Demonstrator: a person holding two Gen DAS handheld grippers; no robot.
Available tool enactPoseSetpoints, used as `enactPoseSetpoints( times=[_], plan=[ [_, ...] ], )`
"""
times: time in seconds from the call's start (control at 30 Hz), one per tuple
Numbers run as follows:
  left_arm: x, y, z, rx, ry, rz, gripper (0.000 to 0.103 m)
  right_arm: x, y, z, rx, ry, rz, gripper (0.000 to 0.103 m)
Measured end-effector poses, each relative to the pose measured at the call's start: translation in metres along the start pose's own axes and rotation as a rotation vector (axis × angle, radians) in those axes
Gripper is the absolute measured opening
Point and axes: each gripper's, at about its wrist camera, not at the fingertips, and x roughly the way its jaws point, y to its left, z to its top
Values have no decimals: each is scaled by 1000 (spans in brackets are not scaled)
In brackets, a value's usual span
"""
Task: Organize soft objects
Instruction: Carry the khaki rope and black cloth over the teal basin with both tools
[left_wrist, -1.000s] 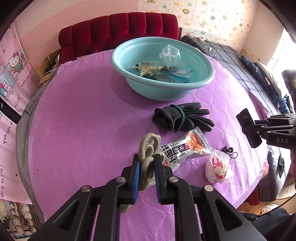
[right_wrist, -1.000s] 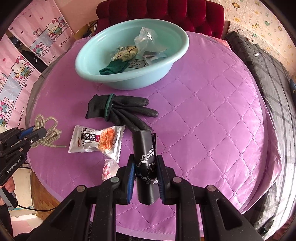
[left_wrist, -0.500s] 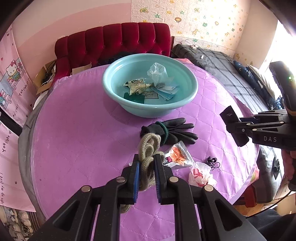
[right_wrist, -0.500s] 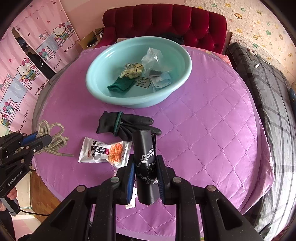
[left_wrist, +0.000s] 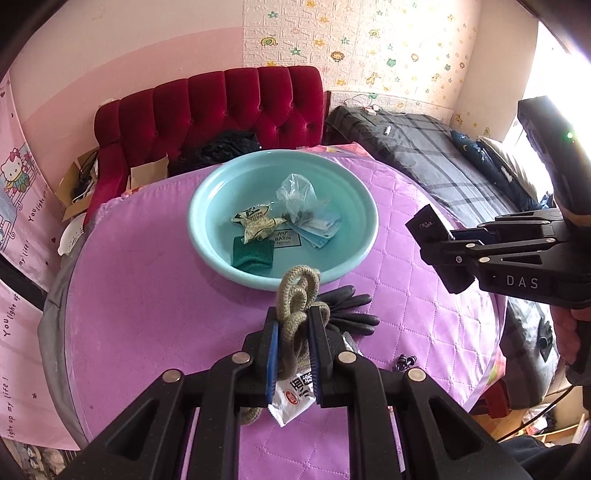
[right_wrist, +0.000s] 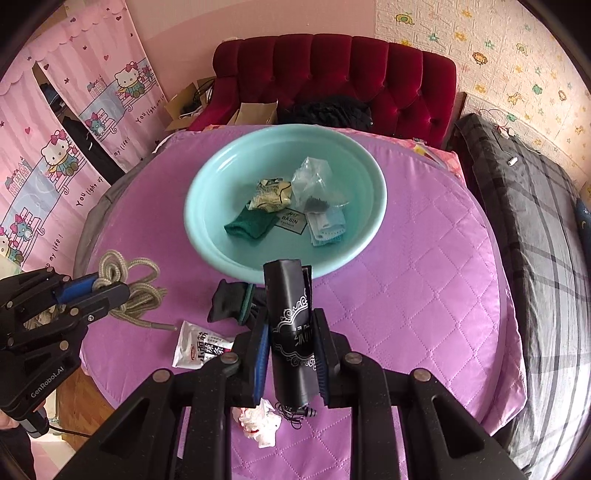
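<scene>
My left gripper (left_wrist: 293, 314) is shut on a coiled beige rope (left_wrist: 297, 288), held above the purple quilted table; the rope's loose end (right_wrist: 162, 325) trails below it. In the right wrist view the left gripper (right_wrist: 99, 288) is at the left edge. My right gripper (right_wrist: 290, 321) is shut on a black printed packet (right_wrist: 288, 295), which stands up between the pads. Both hang short of a teal basin (right_wrist: 207, 192) with several soft items inside. Black gloves (right_wrist: 231, 301) and a snack packet (right_wrist: 195, 349) lie under the grippers.
A crumpled white and red bag (right_wrist: 258, 424) and a small black cord (right_wrist: 295, 411) lie near the table's front edge. A red tufted sofa (left_wrist: 229, 99) stands behind the table, and a bed with a plaid cover (right_wrist: 524, 206) is to the right.
Both grippers have risen with their loads, and the table and basin now look smaller and farther below. The rope has lifted with the left gripper. Neither grip has altered.
</scene>
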Motion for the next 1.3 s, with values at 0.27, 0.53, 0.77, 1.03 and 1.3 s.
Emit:
enactPoseSetpoints(
  times=[0.27, 0.53, 0.77, 1.03, 1.3],
  plan=[
    [13, 7, 33, 12, -13, -15, 15, 2, 1, 35, 0, -22, 12, 22],
    [32, 11, 65, 37, -17, -11, 15, 16, -1, 73, 6, -35, 15, 23],
    [49, 16, 85, 42, -19, -20, 15, 34, -5, 98, 18, -32, 17, 23],
    [80, 24, 99, 31, 6, -19, 15, 62, -10, 120, 50, -15, 13, 24],
    [109, 31, 107, 25, 24, -7, 15, 91, -13, 136, 73, 0, 18, 24]
  ],
)
